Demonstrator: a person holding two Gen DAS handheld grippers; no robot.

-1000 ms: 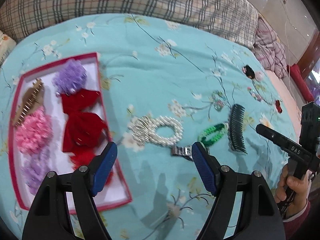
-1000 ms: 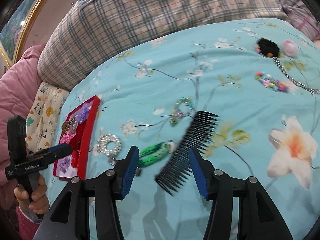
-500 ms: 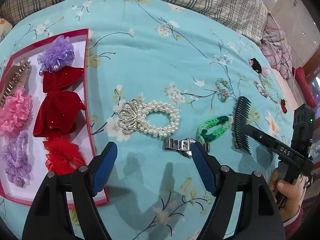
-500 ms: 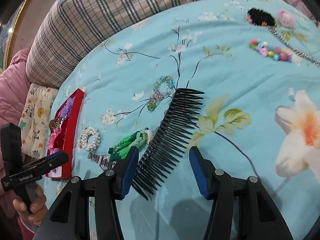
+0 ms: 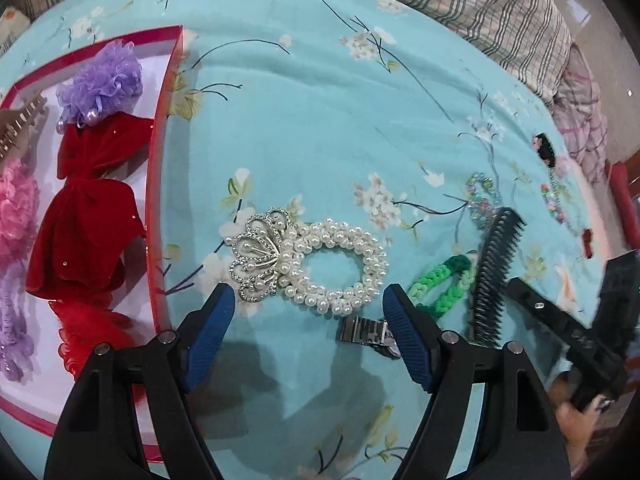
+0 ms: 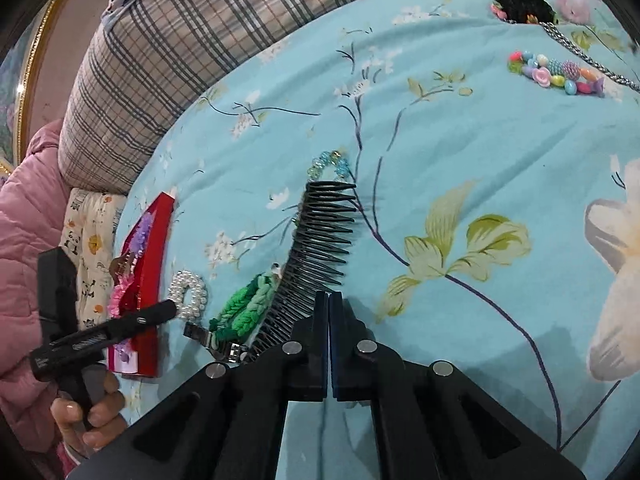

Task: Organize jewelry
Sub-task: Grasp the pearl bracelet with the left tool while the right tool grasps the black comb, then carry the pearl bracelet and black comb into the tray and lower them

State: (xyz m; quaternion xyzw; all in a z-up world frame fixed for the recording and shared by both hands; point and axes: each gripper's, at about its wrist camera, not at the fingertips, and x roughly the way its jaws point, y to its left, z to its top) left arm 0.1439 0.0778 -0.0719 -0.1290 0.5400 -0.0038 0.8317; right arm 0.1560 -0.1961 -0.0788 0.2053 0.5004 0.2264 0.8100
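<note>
My right gripper (image 6: 328, 304) is shut on the near end of a black hair comb (image 6: 320, 240), which lies on the teal floral bedspread; the comb also shows in the left wrist view (image 5: 494, 268). My left gripper (image 5: 308, 320) is open and empty, hovering just in front of a pearl bracelet with a silver crown charm (image 5: 312, 260). A green braided clip (image 5: 442, 284) and a metal watch clasp (image 5: 366, 330) lie between bracelet and comb. A red-rimmed tray (image 5: 154, 184) at the left holds a red bow (image 5: 86, 220), purple and pink scrunchies and a brown clip.
A blue-green bead ring (image 6: 330, 162), a colourful bead string (image 6: 556, 74), a black knitted piece (image 6: 524, 6) and a silver chain lie farther out on the bedspread. A plaid pillow (image 6: 180, 40) bounds the far side. The tray also shows in the right wrist view (image 6: 154, 248).
My right gripper has moved onto the black comb and closed on its near end. My left gripper has moved closer to the pearl bracelet and stays open.
</note>
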